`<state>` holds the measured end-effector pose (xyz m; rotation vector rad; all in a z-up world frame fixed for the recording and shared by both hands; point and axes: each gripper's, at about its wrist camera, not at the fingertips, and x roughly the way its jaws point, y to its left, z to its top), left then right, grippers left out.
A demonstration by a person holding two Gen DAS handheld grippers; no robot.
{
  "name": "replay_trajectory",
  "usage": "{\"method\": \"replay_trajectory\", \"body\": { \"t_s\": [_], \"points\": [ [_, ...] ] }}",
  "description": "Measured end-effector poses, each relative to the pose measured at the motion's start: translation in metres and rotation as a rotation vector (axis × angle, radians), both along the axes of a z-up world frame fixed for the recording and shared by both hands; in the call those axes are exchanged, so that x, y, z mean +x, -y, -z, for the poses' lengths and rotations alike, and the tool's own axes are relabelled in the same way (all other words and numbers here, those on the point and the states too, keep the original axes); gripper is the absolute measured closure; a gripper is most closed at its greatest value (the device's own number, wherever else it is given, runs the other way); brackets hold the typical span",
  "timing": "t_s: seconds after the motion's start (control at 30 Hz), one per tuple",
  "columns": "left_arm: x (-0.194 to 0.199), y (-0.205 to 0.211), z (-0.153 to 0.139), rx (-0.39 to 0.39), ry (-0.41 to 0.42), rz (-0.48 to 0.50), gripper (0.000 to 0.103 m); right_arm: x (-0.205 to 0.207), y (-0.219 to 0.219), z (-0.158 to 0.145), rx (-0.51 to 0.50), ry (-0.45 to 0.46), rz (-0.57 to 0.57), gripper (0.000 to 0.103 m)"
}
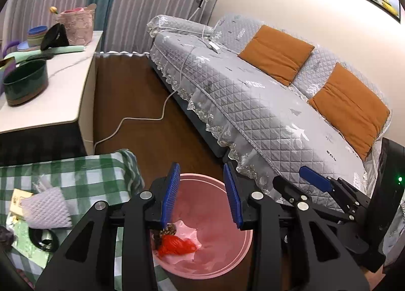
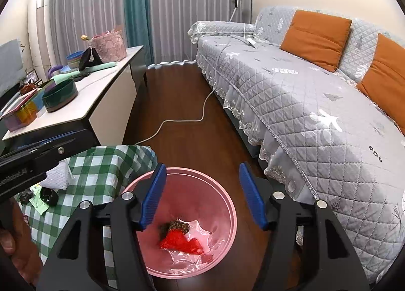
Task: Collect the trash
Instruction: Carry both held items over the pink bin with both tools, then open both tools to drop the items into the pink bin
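Over the round pink plastic bin point(image 2: 222, 189) on dark wood floor, both grippers empty: left gripper point(image 1: 202, 194) parted narrowly, right gripper point(image 2: 202, 194) spread wider. At bin bottom, crumpled red wrapper point(image 2: 181, 241) touching brown speckled scrap point(image 2: 178, 226). Beside bin, green-checked tablecloth point(image 2: 101, 167) bearing white foam netting point(image 1: 46, 207).

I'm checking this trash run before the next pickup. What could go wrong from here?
The pink bin stands tight against the checked tablecloth; a sweeping left gripper or right gripper might nudge it over. The white foam wrap looks light and could slip from open jaws. The white cable across the floor could snag a foot.
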<state>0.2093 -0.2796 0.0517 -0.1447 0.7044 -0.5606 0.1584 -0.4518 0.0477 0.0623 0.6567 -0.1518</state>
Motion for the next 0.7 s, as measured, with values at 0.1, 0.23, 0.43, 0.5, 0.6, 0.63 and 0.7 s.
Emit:
{"method": "replay_trajectory", "body": {
  "t_s": [0.1, 0.23, 0.43, 0.5, 0.6, 0.63, 0.7],
  "points": [
    [-0.006, -0.012, -0.006, 0.003, 0.01, -0.012, 0.067, -0.003, -0.007, -0.008, 0.005, 0.023, -0.009, 0.041],
    [-0.018, -0.036, -0.015, 0.024, 0.033, -0.031, 0.067, -0.009, -0.017, -0.021, 0.014, 0.066, -0.029, 0.035],
    [-0.033, -0.093, -0.038, 0.043, 0.052, -0.085, 0.067, -0.017, -0.032, -0.038, 0.026, 0.12, -0.041, 0.027],
    [-0.039, -0.113, -0.047, 0.061, 0.066, -0.097, 0.067, -0.018, -0.039, -0.043, 0.044, 0.13, -0.05, 0.027],
    [-0.047, -0.146, -0.058, 0.076, 0.082, -0.121, 0.067, -0.022, -0.053, -0.049, 0.037, 0.151, -0.061, 0.027],
    [-0.05, -0.159, -0.062, 0.078, 0.086, -0.131, 0.067, -0.023, -0.057, -0.05, 0.032, 0.158, -0.065, 0.028],
    [-0.055, -0.181, -0.066, 0.084, 0.098, -0.152, 0.067, -0.025, -0.068, -0.052, 0.017, 0.166, -0.067, 0.032]
  ]
}}
